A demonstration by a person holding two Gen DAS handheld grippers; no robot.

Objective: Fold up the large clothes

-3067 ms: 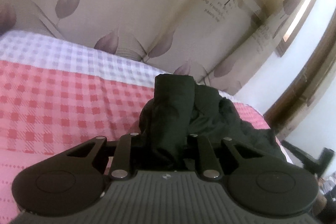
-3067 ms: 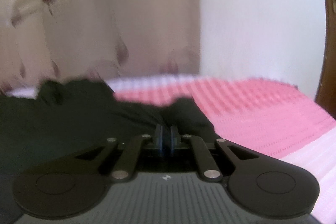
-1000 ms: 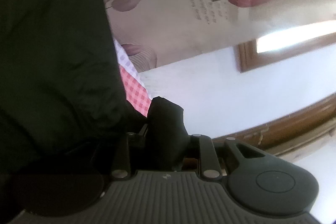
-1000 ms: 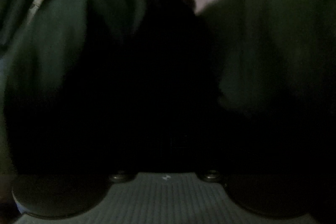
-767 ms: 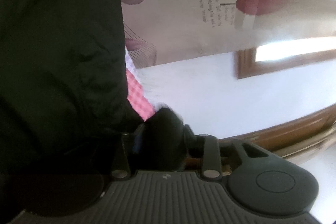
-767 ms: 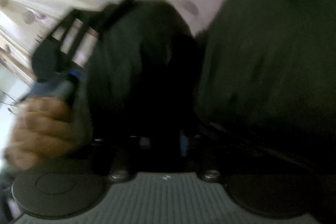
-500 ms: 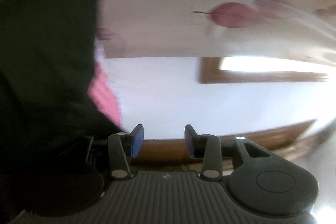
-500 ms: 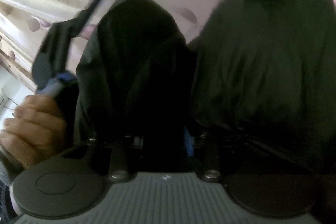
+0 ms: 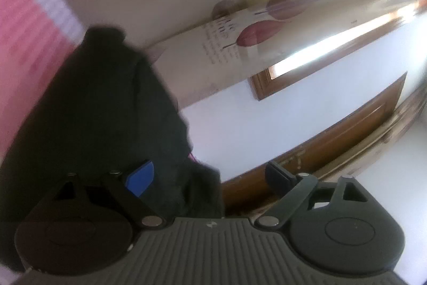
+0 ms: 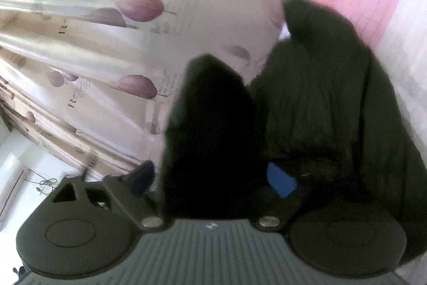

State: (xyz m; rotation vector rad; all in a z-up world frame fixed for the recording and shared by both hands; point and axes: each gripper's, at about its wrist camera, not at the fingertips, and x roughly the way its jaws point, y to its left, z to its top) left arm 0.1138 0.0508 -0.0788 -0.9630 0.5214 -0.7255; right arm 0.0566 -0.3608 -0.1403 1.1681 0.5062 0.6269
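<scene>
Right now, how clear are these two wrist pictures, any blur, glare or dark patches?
Left wrist view: fisheye bends the wooden door frame; window strip glares; pink bedcover smears with motion. Right wrist view: soft throughout; leaf-print curtain washed out; dark garment between the fingers loses all detail in shadow.

One dark garment [image 9: 101,108]; one pink checked bedcover [image 9: 24,26]; one leaf-print curtain [image 9: 186,18]; two tongs.

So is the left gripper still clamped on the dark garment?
No. The left gripper has just been opening: its fingers stand wide apart, and the dark garment lies loose beside the blue pad.
</scene>
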